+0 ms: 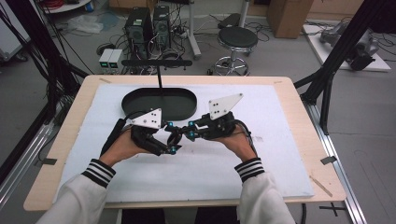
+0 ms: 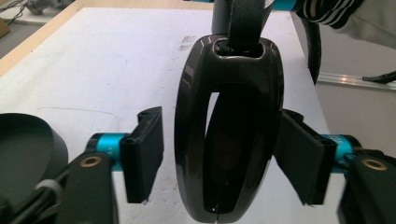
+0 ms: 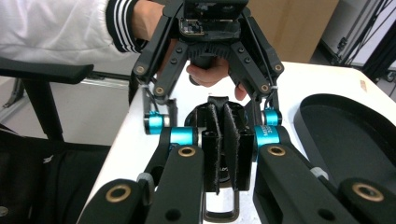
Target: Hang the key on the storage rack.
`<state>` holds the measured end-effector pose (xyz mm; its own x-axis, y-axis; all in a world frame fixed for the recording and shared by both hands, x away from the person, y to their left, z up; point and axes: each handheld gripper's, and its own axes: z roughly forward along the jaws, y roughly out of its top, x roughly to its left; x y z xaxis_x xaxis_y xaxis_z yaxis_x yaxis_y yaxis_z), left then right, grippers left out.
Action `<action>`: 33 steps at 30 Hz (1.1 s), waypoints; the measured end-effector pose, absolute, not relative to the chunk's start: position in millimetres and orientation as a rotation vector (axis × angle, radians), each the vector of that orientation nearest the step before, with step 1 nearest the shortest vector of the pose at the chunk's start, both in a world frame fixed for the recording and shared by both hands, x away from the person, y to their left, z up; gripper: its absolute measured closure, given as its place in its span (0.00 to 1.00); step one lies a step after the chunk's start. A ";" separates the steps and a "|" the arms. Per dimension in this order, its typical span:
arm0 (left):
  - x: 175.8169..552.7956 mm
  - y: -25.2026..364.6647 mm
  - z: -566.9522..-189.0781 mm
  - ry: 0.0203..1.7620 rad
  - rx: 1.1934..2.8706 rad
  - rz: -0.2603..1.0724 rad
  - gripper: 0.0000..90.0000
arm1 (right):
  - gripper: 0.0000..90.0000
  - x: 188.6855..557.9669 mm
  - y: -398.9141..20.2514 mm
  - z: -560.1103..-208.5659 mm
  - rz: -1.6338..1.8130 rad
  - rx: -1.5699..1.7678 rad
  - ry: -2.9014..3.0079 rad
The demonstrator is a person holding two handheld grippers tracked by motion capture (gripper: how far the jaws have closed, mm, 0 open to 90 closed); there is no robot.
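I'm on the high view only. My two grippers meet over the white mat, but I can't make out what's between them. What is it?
Observer: The left gripper view shows a glossy dark oval ring hanging on a black strap threaded through its top slot.
Operator: Is the left gripper gripping it?
Observer: Not on both sides. Its jaws straddle the ring: one pad is at the ring's edge, the other pad stands clear.
Operator: And the right gripper?
Observer: In the right gripper view its pads are nearly together, apparently shut on the strap.
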<state>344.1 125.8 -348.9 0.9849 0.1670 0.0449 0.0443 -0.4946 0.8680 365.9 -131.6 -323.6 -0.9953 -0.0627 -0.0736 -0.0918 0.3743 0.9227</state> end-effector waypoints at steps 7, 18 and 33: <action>341.7 125.6 -347.7 0.138 2.087 0.160 0.47 | 0.96 365.0 -131.0 -322.4 1.737 -0.141 2.587; 341.6 124.7 -347.6 0.151 2.087 0.174 0.53 | 0.96 365.9 -128.8 -322.8 1.751 -0.136 2.579; 337.3 125.3 -344.8 0.147 2.061 0.202 0.54 | 0.76 365.6 -130.2 -322.5 1.803 -0.125 2.543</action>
